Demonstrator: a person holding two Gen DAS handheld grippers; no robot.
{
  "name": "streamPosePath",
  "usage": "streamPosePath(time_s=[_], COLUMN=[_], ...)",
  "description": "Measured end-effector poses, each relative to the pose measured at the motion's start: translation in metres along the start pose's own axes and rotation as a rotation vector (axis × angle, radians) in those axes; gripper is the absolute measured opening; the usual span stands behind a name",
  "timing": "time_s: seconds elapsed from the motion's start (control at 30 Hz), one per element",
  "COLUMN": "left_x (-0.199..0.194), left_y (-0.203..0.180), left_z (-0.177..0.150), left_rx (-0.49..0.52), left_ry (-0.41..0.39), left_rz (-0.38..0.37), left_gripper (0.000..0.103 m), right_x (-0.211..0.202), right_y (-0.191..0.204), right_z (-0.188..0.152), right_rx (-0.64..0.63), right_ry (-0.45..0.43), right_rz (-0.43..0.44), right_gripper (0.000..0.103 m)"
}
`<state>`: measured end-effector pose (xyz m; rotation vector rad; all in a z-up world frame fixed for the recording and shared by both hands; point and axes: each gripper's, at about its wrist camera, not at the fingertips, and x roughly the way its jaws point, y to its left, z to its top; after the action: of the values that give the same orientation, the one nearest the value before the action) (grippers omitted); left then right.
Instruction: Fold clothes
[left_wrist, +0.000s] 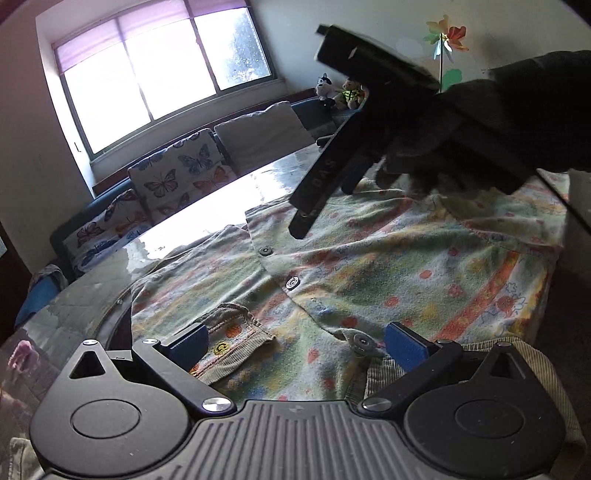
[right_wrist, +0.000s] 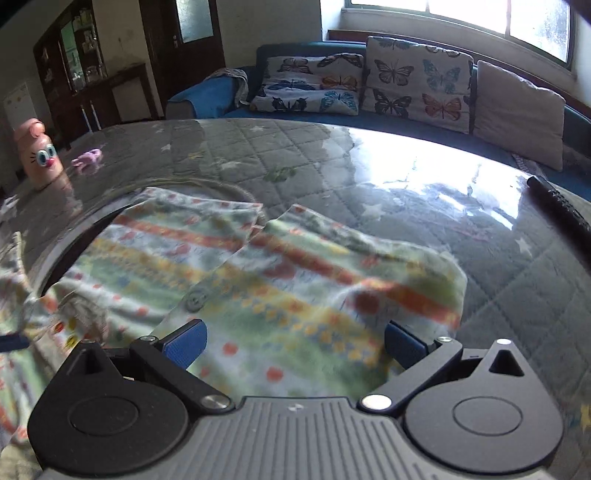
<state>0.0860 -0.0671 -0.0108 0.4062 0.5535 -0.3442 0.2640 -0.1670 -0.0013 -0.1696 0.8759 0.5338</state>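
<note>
Left wrist view: printed shirt (left_wrist: 388, 258) lies spread on the quilted surface (right_wrist: 406, 177). Both the left gripper (left_wrist: 295, 343) and right gripper (right_wrist: 293, 341) are spread wide, holding nothing. Thin fabric like this could easily bunch or slip if a pinch catches only one layer.

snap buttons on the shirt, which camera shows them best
The left wrist view. It looks down on the shirt front, with three snap buttons sharp along the opening, the nearest lying between the open left gripper fingers. The right wrist view is blurrier and shows only one button.
</note>
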Motion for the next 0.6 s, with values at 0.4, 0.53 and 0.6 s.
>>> streamPosePath(time_s=[0.4,0.53,0.6], left_x=[0.000,-0.004,-0.010], left_y=[0.000,0.002,0.007], left_z=[0.002,0.005,0.007], left_rx=[-0.012,-0.005,-0.013], left_ry=[0.003,-0.006,-0.020], left_rz=[-0.023,-0.008,0.006], left_gripper=[0.103,0.103,0.103], right_x=[0.022,-0.001,-0.012], right_y=[0.007,0.018,0.026], right_z=[0.028,0.013,0.000], right_rx=[-0.029,-0.043,-0.059], right_ry=[0.005,-0.010,-0.010], right_rz=[-0.047,-0.051,-0.047], right_gripper=[0.103,0.103,0.103])
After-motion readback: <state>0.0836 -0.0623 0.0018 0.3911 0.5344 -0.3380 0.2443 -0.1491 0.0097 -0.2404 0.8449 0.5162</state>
